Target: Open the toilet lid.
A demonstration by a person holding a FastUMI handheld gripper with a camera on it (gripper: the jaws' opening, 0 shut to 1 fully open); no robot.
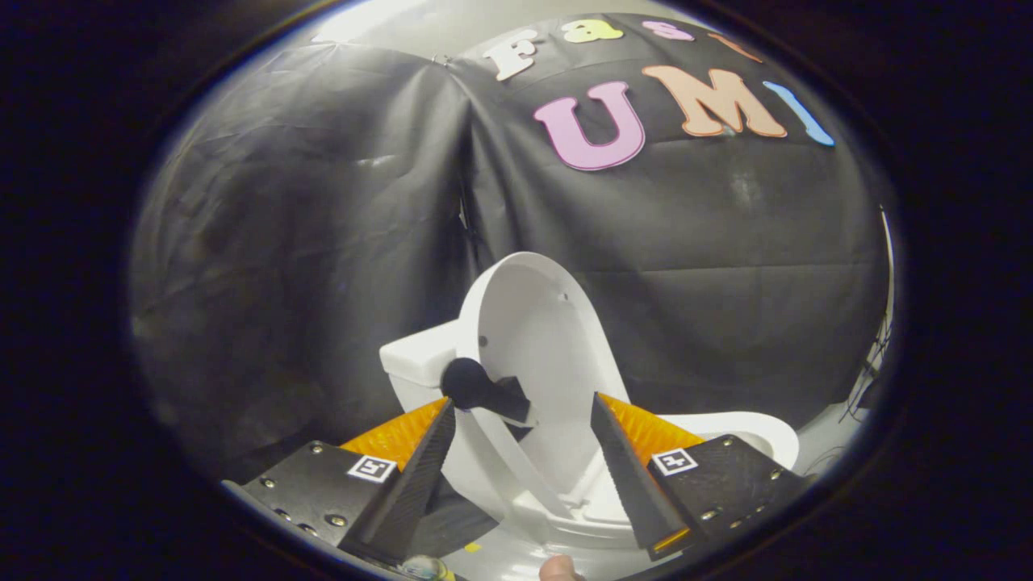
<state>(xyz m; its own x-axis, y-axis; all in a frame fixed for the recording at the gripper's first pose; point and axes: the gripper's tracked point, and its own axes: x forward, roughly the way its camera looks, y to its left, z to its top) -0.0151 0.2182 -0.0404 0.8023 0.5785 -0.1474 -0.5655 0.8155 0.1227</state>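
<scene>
A small white toilet point(726, 432) stands just ahead of my fingers, against the black cloth wall. Its lid point(537, 319) is raised and stands nearly upright, with its inner face turned toward me. A black knob with a short black tab point(480, 387) sticks out from the lid's left edge. My gripper point(522, 401) is open, its fingers spread wide on either side of the lid's lower part. The left fingertip point(440, 420) is right by the black knob; I cannot tell whether it touches. Neither finger presses on the lid.
The white tank point(411, 359) sits behind the lid to the left. Black cloth point(307, 242) hangs close behind the toilet on all sides. Some cables point(867, 375) lie at the far right. A person's fingertip point(558, 570) shows below the fingers.
</scene>
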